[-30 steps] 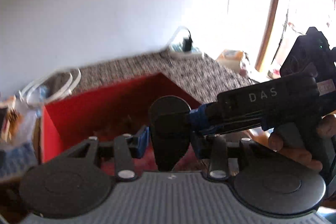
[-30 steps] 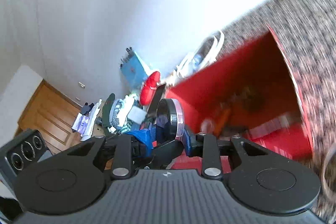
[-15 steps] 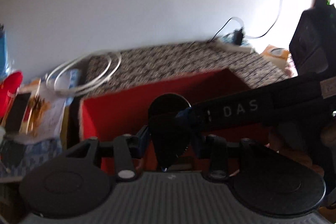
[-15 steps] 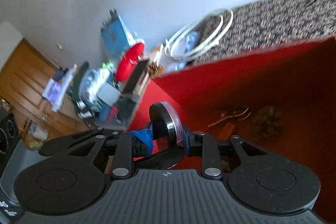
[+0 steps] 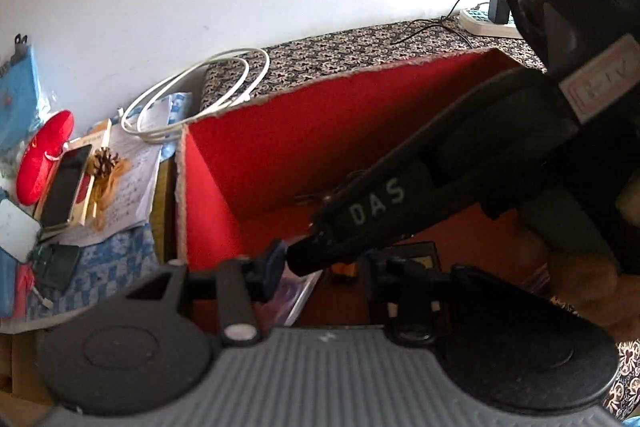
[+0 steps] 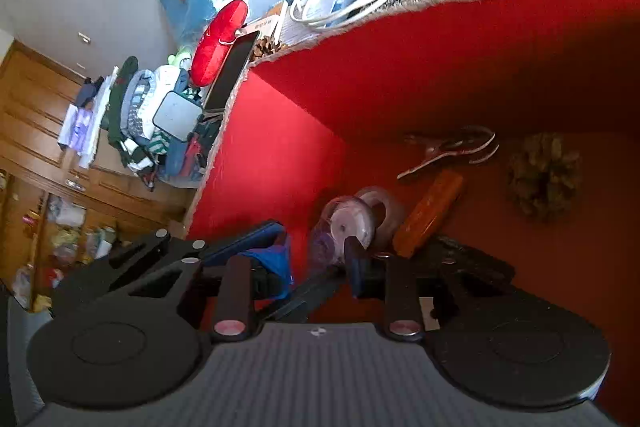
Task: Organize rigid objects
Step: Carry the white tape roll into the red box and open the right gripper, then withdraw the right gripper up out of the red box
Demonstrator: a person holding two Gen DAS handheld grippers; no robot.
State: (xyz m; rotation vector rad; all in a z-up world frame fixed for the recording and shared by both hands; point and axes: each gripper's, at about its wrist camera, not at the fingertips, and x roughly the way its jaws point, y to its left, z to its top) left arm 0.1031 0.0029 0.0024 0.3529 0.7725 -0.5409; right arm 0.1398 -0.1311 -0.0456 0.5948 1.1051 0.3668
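Note:
Both grippers reach down into the open red box. A round pinkish disc leans in the box beside a clear tape roll, just past my right gripper. That gripper's jaws are opening and no pad presses on the disc. My left gripper has its jaws closing with nothing of its own between them. The right gripper's black finger crosses in front of that gap and hides the disc in the left wrist view. The left gripper's blue finger shows beside the right one.
On the box floor lie an orange bar, a metal clip and a pine cone. Left of the box are a white cable, a phone, a red pouch and papers. A power strip sits behind it.
Both grippers tilted down and sank into the red box. The disc, held upright between the fingers before, has left them and now leans by the tape roll.

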